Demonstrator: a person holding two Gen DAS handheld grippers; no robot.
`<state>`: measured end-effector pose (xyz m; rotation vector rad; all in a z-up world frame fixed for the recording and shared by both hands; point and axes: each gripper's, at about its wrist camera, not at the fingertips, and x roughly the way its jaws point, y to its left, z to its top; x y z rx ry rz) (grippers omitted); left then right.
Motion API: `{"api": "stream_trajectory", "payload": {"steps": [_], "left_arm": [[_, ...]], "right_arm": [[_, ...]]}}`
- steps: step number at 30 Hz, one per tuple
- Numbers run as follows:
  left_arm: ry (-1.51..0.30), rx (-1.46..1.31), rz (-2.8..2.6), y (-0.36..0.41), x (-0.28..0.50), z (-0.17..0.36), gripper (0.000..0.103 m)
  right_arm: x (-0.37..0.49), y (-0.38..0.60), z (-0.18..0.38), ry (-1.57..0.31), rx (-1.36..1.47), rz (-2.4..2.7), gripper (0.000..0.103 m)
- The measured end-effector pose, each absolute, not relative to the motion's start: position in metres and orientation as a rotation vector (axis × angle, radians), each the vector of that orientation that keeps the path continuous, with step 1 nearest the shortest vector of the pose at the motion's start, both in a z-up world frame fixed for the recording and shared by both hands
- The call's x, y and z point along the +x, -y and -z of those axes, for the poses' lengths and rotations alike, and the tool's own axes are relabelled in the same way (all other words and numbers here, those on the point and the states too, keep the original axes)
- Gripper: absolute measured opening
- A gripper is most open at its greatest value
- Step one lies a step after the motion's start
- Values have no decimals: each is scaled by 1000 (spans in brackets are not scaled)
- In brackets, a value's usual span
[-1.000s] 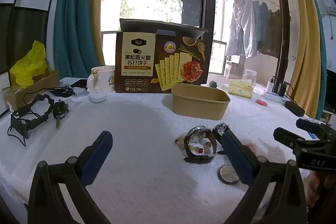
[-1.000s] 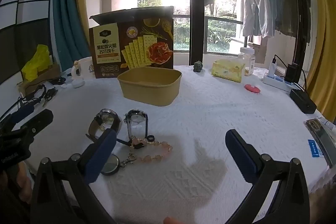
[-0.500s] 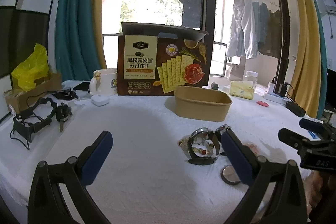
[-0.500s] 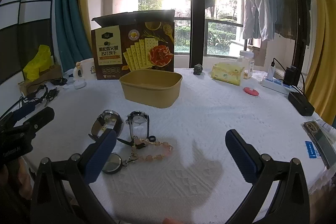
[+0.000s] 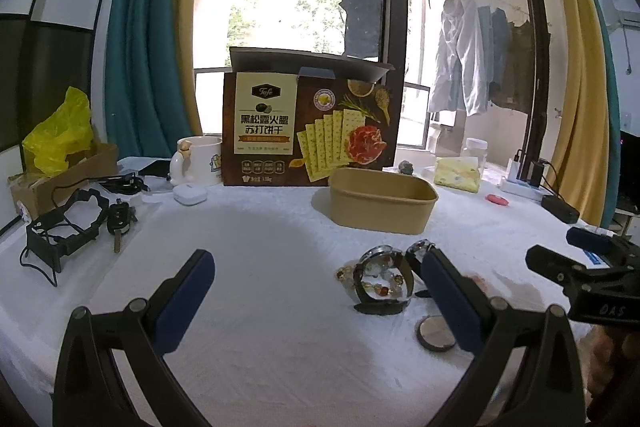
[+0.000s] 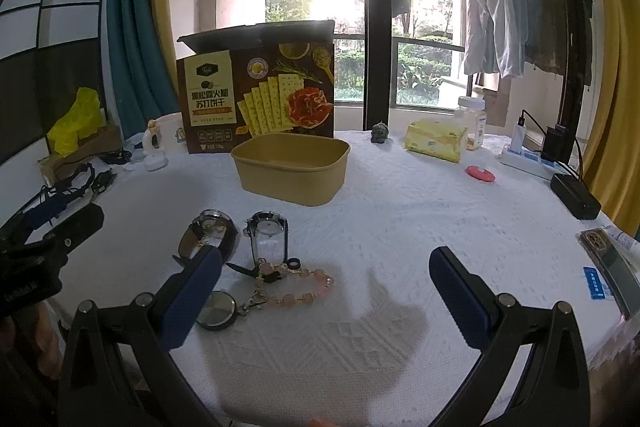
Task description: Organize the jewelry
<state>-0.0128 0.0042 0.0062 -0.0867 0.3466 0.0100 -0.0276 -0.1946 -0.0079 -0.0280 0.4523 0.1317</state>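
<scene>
Right wrist view, L to R. Far left edge of frame: the left gripper [image 6: 60, 227], dark, held by a hand, hovering over the white tablecloth [image 6: 400, 227]; from here can't tell its jaw gap. Left-centre: the jewelry cluster, i.e. black-strap watch [image 6: 208, 231], a second watch [image 6: 267, 233] standing just beside it, pink bead bracelet [image 6: 304, 287] w/ clasp below them, round compact [image 6: 216, 311] lowest, touching nothing but cloth. The right gripper [image 6: 324, 287] hangs above the table, fingers spread wide, nothing between them; its left fingertip [image 6: 192, 295] overlaps the cluster in frame, bracelet sits inside the gap. Centre, behind the cluster: tan paper bowl [image 6: 292, 179], empty, w/ cracker box [image 6: 260, 103] upright just behind it. Right half of frame: wide bare cloth, lots of free room out to the red disc [image 6: 482, 174], the black adapter [image 6: 576, 197] and a phone [image 6: 608, 263] at the table's right edge.

Left wrist view: the left gripper [image 5: 316, 291] is also wide open, holding nothing, bare cloth between its fingers. Black bracket [image 5: 64, 231] and car key [image 5: 119, 223] lie near the table's left edge; watches sit at right-centre by the right fingertip [image 5: 452, 303], bowl beyond them.
</scene>
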Motion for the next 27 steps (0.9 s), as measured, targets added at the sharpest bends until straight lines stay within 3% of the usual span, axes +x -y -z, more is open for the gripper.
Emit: {"api": "stream_trajectory", "payload": {"steps": [27], "left_arm": [[-340, -82, -10, -4, -18, -7, 103]], "right_arm": [[-33, 199, 7, -440, -19, -136, 103]]}}
